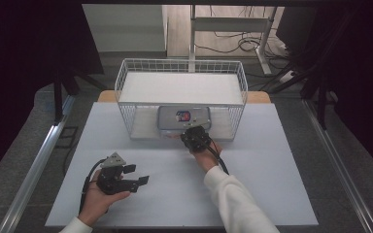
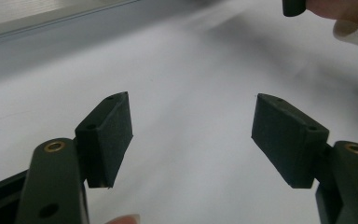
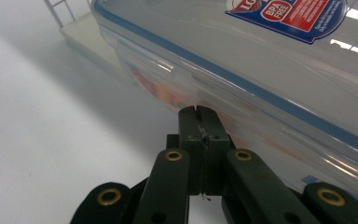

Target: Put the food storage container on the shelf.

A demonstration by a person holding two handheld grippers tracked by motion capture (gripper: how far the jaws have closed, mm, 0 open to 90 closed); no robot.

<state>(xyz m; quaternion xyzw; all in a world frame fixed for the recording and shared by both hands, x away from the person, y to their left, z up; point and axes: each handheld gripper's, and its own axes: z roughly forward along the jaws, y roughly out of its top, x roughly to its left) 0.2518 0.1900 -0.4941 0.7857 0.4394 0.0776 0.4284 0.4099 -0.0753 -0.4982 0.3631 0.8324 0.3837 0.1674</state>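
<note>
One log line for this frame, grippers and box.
left gripper: open, over table | right gripper: shut, tips at box front wall | box: lid on, lower shelf of wire rack

In the right gripper view the clear plastic container [image 3: 242, 70] ran off the top and right edges, its red label [image 3: 291, 13] cropped and unreadable. Orange contents behind its wall were too blurred to identify. In the high view the wire rack [image 1: 126, 80] screened the container's far side.
</note>
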